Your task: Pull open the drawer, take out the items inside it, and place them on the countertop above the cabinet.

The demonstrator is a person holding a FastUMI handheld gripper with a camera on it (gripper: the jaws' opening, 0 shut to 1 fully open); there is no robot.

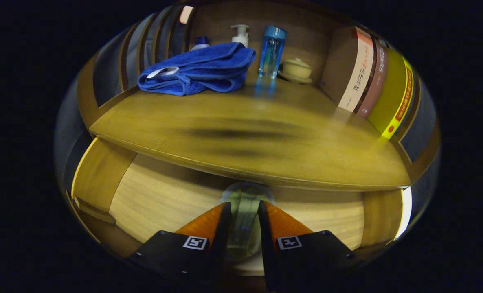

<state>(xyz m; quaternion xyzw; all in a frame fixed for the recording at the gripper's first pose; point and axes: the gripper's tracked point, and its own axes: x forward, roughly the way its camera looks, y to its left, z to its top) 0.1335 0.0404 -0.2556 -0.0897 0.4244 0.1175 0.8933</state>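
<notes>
The tool (243, 219) is clamped on a clear, pale-green glass jar (244, 211), both fingers pressing its sides, inside the open light-wood drawer (164, 199) just below the wooden worktop (245, 138) – the take-out step. Next it likely needs lifting clear of the worktop's edge, then setting down. Farther back on the worktop: one blue towel (200, 69), one blue bottle (271, 51), one pump bottle (240, 34), one lidded cup (296, 68), three books (367, 77)

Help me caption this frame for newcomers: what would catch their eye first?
Likely the clear glass clamped between the gripper fingers, over the open drawer. Next the blue towel heaped on the countertop beyond, a blue bottle beside it.
</notes>
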